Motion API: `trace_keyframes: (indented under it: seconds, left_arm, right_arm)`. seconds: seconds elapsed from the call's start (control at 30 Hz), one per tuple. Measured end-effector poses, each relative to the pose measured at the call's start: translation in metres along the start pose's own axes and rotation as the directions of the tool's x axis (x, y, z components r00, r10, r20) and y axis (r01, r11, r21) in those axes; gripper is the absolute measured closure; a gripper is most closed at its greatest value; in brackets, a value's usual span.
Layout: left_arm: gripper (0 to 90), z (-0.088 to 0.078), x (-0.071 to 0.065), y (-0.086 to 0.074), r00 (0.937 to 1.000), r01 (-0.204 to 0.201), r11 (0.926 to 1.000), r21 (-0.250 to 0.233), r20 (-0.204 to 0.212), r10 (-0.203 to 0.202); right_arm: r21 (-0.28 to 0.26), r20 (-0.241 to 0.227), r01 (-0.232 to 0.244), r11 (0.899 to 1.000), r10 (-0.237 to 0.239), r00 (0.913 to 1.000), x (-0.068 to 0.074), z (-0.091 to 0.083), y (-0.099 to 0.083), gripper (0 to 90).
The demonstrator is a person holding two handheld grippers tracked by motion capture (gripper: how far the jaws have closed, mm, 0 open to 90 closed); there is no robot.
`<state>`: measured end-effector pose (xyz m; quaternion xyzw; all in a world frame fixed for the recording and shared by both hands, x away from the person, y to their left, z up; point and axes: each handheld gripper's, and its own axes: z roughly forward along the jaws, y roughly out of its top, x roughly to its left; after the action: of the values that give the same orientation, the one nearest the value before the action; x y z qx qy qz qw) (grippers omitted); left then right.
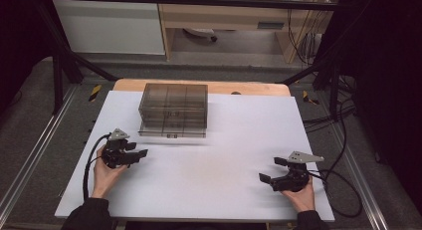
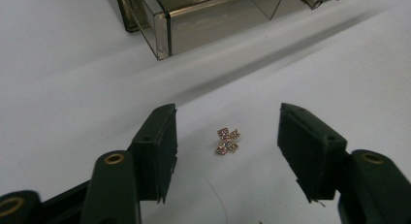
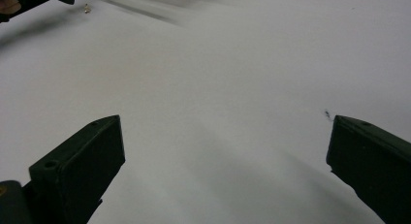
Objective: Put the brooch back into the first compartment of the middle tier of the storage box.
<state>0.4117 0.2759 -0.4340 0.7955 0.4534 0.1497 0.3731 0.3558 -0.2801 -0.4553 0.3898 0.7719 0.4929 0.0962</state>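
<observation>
Left gripper (image 2: 227,132) low over table (image 1: 209,155), jaws half-spread and not touching anything; nothing held. Straddles charm (image 2: 228,140), a small cross-shaped jewelled piece with a fine thread-like tail toward the camera. Charm flat on the white surface, about midway between the two pads, apart from both. Placement reads as set up for a pinch: jaws either side so that closing meets the piece from both flanks. Judged step: grasp of charm, not yet made.

Box (image 1: 173,109), smoked clear plastic with compartments, stands at the far middle of table, beyond left gripper; its near corner sits just ahead of the jaws in the left gripper view. Lid looks shut, though hard to tell. Likely destination for charm, which would explain working so near it.

Right gripper (image 1: 273,171) at the near right of table, well apart from charm and box, jaws spread wide over bare surface, empty. Appears parked out of the way, free to steady or open box later.

Risk noted: charm thin and flat, pads blunt; may skid or tip instead of lifting. Thread could snag.
</observation>
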Motion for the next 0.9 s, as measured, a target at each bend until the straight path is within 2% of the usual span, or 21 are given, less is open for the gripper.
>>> trace_keyframes:
  seconds: [0.13, 0.33, 0.5, 0.9]
  left_arm:
    - [49.4, 0.002, 0.000, 0.000, 1.0000, 0.006, 1.0000, -0.001, 0.005, -0.006]
    - [55.3, 0.006, 0.002, -0.001, 0.9999, 0.014, 0.9998, 0.014, 0.006, -0.014]
    - [62.7, 0.009, 0.002, -0.001, 0.9999, 0.008, 0.9998, 0.019, 0.011, -0.009]
    - [71.3, 0.013, 0.001, -0.001, 1.0000, -0.001, 0.9996, 0.028, 0.005, 0.001]
  right_arm:
    - [0.003, -0.002, -0.002, 1.000, 0.002, 1.0000, 0.000, 0.000, 0.000, 0.5]
    - [0.000, 0.000, 0.000, 1.000, 0.000, 1.0000, 0.000, 0.000, 0.000, 0.5]
    - [0.000, 0.000, 0.002, 1.000, -0.002, 1.0000, 0.000, 0.000, 0.000, 0.5]
    - [0.002, 0.001, 0.002, 1.000, -0.002, 1.0000, 0.000, 0.000, 0.000, 0.5]
